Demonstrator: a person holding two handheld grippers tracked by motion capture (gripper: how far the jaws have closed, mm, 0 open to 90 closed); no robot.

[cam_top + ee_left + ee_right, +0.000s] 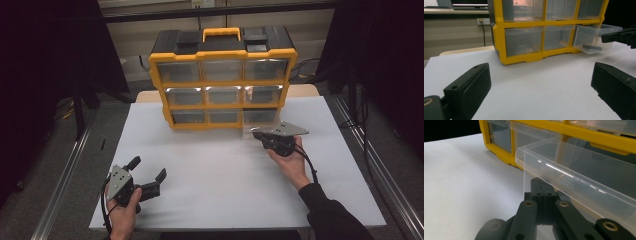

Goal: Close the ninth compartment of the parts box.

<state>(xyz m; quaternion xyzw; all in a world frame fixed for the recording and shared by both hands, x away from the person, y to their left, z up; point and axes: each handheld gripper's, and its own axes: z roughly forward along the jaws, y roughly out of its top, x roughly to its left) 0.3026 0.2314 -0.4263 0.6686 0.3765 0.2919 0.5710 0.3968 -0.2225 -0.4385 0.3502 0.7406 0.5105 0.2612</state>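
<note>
- The yellow-and-black drawer organizer [223, 80] stands at the far middle of the white table [210, 165], with a yellow carry handle on top and three rows of three clear drawers.
- The bottom-right clear drawer [260, 120] is pulled partway out of the organizer toward the near side; in the left gripper view this drawer [594, 38] shows a small dark piece [592, 47] lying inside it.
- The right hand-held gripper [260, 135] sits just near the organizer's right corner, its jaws pressed together and pinching the front wall of the clear drawer [574, 177], as the right gripper view shows.
- The left hand-held gripper [149, 170] is at the near left of the table, well apart from the organizer, its jaws spread wide with nothing between them.
- Each hand-held gripper is held in a person's hand coming in from the near edge.
</note>
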